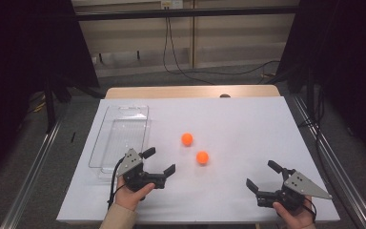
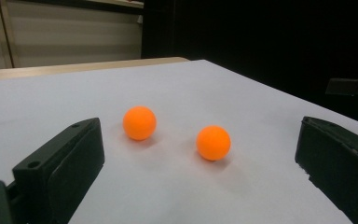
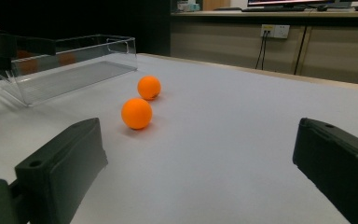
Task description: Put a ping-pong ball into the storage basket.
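Note:
Two orange balls lie on the white table top (image 1: 238, 124): one ball (image 1: 187, 139) farther back, the other ball (image 1: 202, 157) nearer and slightly right. My left gripper (image 1: 159, 161) stands open at the front left, its jaws wide apart and empty, pointing toward the balls. In the left gripper view the far ball (image 2: 139, 122) and near ball (image 2: 213, 143) lie ahead between the jaws, untouched. My right gripper (image 1: 264, 175) is open at the front right, also empty. From the right gripper view the near ball (image 3: 136, 113) and far ball (image 3: 148, 87) sit ahead to the left.
A clear plastic bin (image 1: 120, 138) stands on the table's left side, just behind my left gripper; the same bin (image 3: 65, 65) appears in the right gripper view. Black curtains flank the table, and cables run on the floor behind.

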Demonstrator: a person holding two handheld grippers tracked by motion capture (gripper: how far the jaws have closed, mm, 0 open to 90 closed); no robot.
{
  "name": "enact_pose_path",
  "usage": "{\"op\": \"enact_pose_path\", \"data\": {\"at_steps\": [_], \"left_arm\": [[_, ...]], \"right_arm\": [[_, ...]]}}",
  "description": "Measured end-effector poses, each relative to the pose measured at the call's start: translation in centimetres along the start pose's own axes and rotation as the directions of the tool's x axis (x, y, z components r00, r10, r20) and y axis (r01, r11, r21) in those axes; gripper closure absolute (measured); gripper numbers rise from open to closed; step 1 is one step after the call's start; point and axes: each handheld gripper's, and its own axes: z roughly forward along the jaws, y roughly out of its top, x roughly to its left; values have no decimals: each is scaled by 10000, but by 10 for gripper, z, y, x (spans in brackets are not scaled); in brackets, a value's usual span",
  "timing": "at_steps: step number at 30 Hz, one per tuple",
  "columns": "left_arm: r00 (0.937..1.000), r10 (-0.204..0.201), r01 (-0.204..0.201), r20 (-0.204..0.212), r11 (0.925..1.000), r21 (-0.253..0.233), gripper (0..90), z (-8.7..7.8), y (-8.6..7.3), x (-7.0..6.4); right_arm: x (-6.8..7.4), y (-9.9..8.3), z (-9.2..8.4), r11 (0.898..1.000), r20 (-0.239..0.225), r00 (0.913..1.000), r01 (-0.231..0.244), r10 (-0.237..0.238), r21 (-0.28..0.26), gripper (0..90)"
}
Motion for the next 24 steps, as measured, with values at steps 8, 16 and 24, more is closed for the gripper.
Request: {"op": "enact_pose_path", "data": {"at_steps": [8,16,24], "left_arm": [[10000,11,-11,56,10000,38,11,6,0,-2],[9996,178,-182,203,9996,197,11,14,1,-5],[9992,267,-277,310,9991,321,11,21,1,-8]], "right_arm": [[0,0,0,10000,-1,10000,15,-15,6,15],[0,1,0,10000,-22,10000,26,-26,-8,15],[0,1,0,10000,-22,10000,52,-52,-7,16]]}}
